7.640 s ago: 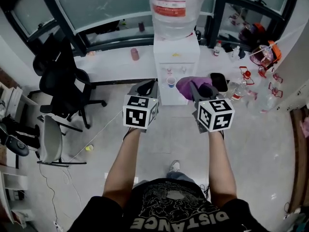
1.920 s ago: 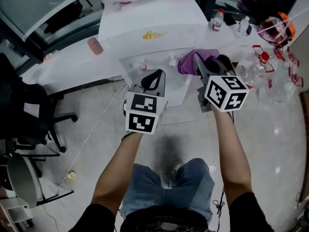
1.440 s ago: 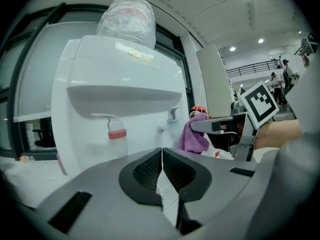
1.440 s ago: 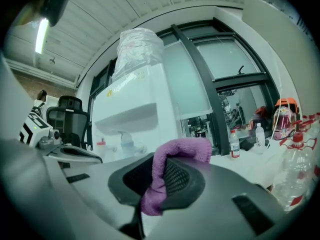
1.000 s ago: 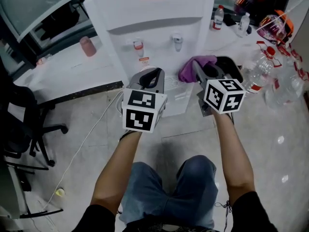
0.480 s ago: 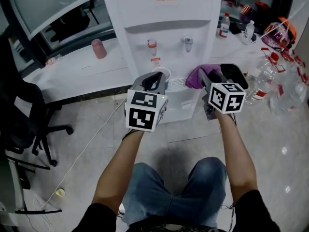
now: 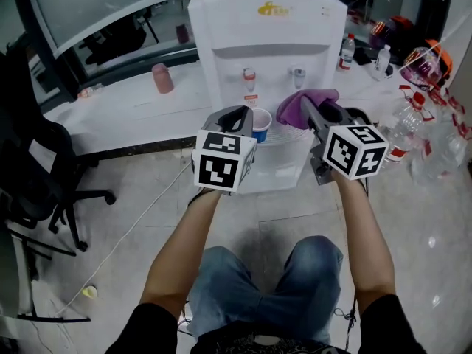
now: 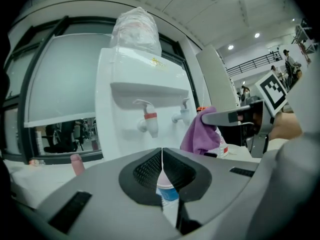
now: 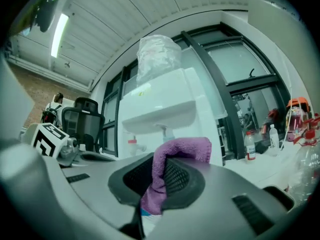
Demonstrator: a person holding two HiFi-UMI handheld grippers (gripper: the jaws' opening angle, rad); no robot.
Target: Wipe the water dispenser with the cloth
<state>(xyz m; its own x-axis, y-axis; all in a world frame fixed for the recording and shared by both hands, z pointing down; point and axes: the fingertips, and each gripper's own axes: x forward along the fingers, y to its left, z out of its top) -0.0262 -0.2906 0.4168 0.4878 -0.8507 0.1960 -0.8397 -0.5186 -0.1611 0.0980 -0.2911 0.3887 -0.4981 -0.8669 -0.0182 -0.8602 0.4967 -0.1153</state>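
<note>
The white water dispenser [image 7: 269, 50] stands straight ahead, with a red tap [image 7: 250, 74] and a blue tap [image 7: 299, 73] under its ledge and a clear bottle [image 8: 136, 30] on top. A paper cup [image 7: 259, 124] sits on its drip tray [image 7: 284, 135]. My right gripper [image 7: 310, 106] is shut on the purple cloth [image 7: 302, 105], held just in front of the tray below the blue tap. The cloth [image 9: 167, 171] drapes over the right gripper's jaws. My left gripper [image 7: 237, 116] is shut with nothing in it, close beside the cup.
A low white ledge [image 7: 133, 109] runs behind the dispenser, with a pink cup [image 7: 162, 78] on it. Several plastic bottles [image 7: 402, 135] and a black bin [image 7: 360, 116] crowd the right side. Office chairs [image 7: 33, 168] stand at the left, and a cable [image 7: 140, 216] crosses the floor.
The view has closed in on the dispenser and dropped lower. Both grippers have come up to the drip tray, the right one still carrying the cloth, and the cup now shows by the left gripper.
</note>
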